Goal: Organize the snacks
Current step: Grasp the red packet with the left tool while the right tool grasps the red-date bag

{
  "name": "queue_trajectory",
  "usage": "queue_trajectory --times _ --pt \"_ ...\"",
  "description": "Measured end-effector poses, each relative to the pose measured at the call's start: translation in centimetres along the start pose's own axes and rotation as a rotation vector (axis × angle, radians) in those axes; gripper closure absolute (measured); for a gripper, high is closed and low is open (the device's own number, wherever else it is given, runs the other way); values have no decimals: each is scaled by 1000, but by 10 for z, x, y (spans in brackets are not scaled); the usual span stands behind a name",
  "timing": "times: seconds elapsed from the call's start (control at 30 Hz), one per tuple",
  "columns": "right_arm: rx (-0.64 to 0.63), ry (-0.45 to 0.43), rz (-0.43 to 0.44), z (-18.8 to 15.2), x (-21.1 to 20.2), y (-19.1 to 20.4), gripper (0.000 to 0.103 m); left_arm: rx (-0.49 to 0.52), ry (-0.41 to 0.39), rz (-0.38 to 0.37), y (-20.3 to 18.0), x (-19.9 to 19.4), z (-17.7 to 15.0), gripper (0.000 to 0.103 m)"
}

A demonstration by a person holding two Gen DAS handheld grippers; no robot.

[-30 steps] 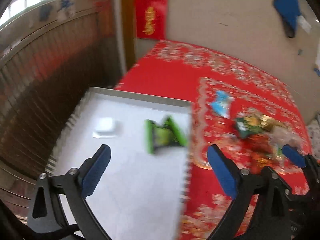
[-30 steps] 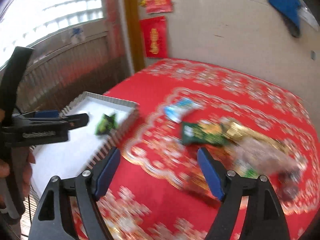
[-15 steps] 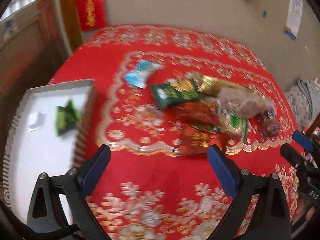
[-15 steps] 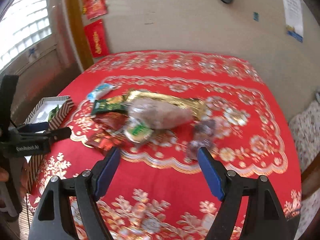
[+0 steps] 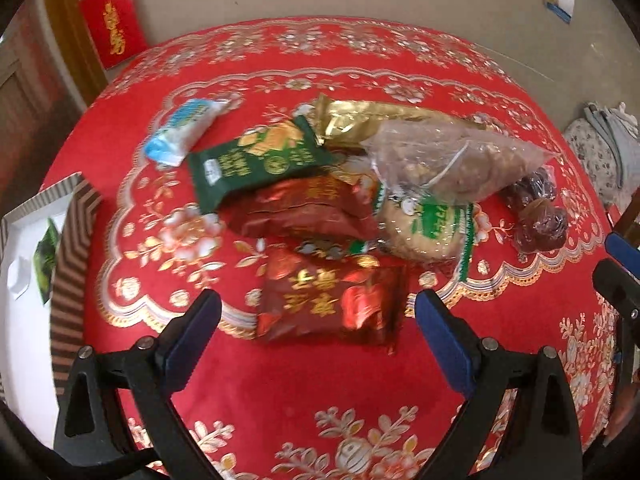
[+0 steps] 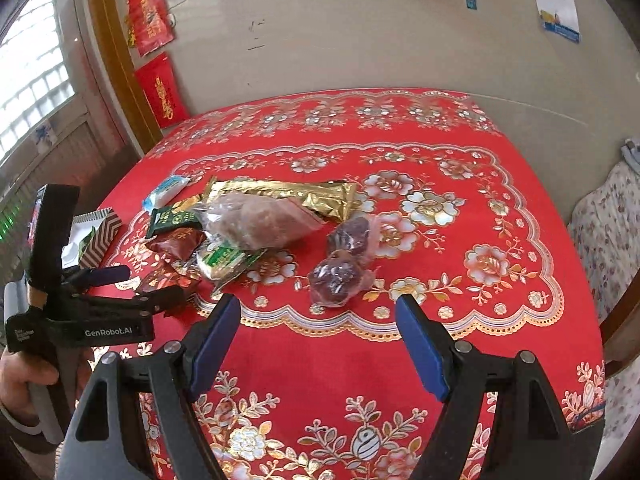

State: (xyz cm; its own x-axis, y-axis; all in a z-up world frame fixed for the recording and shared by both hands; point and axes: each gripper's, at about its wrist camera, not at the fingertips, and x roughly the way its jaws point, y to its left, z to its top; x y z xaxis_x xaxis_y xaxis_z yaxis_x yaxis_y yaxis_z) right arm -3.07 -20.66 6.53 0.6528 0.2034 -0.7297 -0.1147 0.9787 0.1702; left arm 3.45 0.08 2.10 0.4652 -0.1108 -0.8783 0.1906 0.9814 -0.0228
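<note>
Red cloth with gold and white flower patterns covers the tabletop point(image 5: 320, 400), which stands against a pale wall hung with red banners.

At the far left edge sits a white tray point(image 5: 24, 340) with a striped rim. It holds a small green packet point(image 5: 46, 256) and a small white item that is too unclear to name.

Moving right, a loose pile of snacks lies on the cloth, well apart from the tray. First comes a blue and white packet point(image 5: 186, 130), then a dark green packet point(image 5: 256, 162). Beside it is a dark red packet point(image 5: 304, 210), and nearer the camera a shiny red packet with gold characters point(image 5: 332, 304). Behind these lies a long gold wrapper point(image 5: 360, 118). A clear bag of brown pieces point(image 5: 452, 160) rests partly on a round green-and-white wrapped snack point(image 5: 428, 228). Furthest right are two dark reddish wrapped pieces point(image 6: 340, 264), just apart from the pile.

The left gripper point(image 5: 318, 322) is spread wide and holds nothing, poised just before the shiny red packet. The right gripper point(image 6: 318, 326) is also spread wide and empty, hovering in front of the dark reddish pieces.

The job looks barely begun: one packet is clearly in the tray, while the rest of the snacks wait on the cloth.
</note>
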Motion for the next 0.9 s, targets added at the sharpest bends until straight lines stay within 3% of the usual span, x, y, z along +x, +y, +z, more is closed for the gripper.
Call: queue_trajectory --times 0.3,0.7,0.77,0.8,0.83,0.9 --pt "57 30 -33 9 13 -20 23 63 15 21 -13 19 2 6" --pt "72 102 -39 30 65 -24 24 55 -5 13 -11 21 4 6" --pt "74 110 -32 31 71 -25 31 55 -10 13 -11 21 4 6" --pt "71 120 -32 30 75 -25 48 54 -13 12 -11 20 3 8" --pt "73 125 -11 30 77 -25 57 57 -23 10 -11 19 2 10" --pt "76 120 8 28 77 -24 58 67 -34 5 -12 16 1 21"
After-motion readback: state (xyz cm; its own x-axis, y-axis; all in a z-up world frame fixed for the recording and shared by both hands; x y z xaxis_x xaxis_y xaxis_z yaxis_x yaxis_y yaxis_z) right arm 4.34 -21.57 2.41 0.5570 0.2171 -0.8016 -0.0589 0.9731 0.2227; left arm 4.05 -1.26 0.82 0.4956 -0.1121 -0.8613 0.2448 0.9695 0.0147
